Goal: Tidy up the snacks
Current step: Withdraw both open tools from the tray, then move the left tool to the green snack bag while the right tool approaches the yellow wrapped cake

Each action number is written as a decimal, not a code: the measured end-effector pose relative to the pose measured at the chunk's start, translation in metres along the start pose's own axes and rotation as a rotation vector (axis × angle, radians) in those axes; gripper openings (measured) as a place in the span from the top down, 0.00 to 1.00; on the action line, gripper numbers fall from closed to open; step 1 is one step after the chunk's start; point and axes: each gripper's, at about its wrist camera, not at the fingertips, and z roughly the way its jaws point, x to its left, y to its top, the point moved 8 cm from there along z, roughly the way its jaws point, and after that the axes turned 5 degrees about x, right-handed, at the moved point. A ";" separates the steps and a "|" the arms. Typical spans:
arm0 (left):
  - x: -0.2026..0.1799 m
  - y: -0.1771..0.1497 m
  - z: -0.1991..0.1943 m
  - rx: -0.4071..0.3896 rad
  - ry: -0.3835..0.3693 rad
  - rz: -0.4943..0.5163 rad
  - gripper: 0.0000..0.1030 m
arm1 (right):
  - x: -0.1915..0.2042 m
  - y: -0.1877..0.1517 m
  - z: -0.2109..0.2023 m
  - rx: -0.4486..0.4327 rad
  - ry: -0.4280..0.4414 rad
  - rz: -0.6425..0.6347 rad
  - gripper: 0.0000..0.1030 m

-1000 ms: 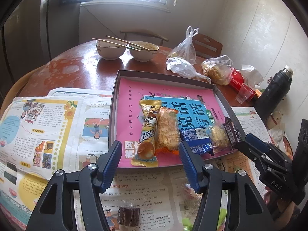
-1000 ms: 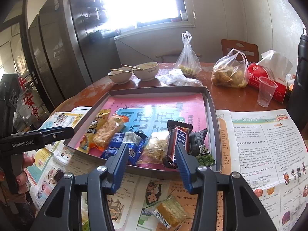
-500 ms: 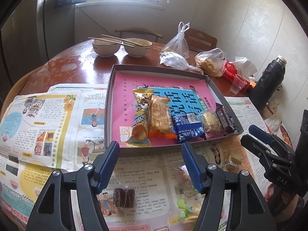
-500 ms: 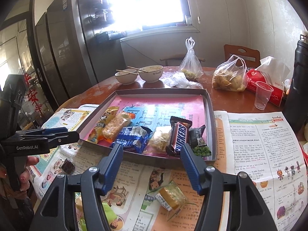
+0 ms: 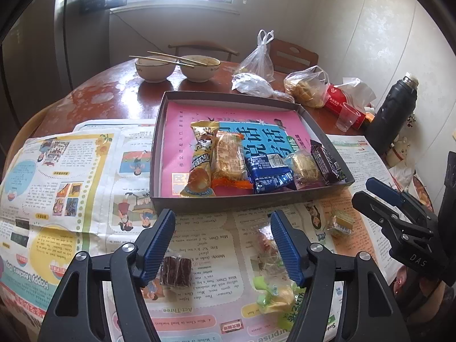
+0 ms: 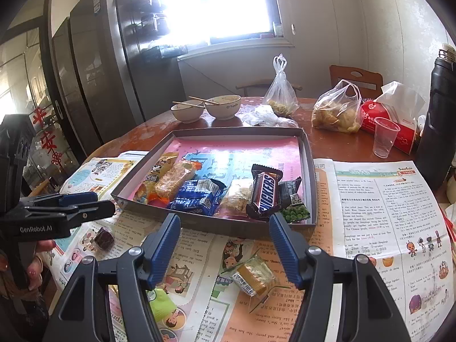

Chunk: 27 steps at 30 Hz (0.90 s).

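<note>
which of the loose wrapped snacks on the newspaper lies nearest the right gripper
The clear-wrapped yellow cake bar: it lies just below the open right gripper, between its fingers. The dark brown chocolate square and green-yellow candy lie further left.

The round, reddish counter carries spread newspapers, a shallow tray of snacks, two bowls with chopsticks across them, plastic bags, a red tissue pack, a clear cup and a black flask. Loose wrapped sweets lie on the newspapers.
</note>
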 end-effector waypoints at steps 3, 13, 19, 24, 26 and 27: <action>-0.001 -0.002 -0.002 -0.005 0.003 0.001 0.28 | 0.001 -0.001 -0.003 -0.004 -0.002 -0.001 0.36; -0.011 -0.017 -0.004 0.020 -0.009 0.026 0.27 | 0.002 -0.005 -0.008 -0.003 -0.002 -0.004 0.34; -0.013 -0.025 -0.006 0.023 -0.007 0.028 0.27 | 0.001 -0.005 -0.011 -0.011 -0.001 -0.003 0.34; -0.016 -0.032 -0.008 0.023 -0.012 0.035 0.27 | -0.001 -0.007 -0.012 -0.009 0.002 0.004 0.31; -0.021 -0.037 -0.008 0.034 -0.015 0.050 0.27 | -0.001 -0.009 -0.013 -0.007 0.002 0.006 0.31; -0.023 -0.039 -0.007 0.038 -0.019 0.054 0.27 | -0.001 -0.010 -0.013 -0.006 0.001 0.007 0.31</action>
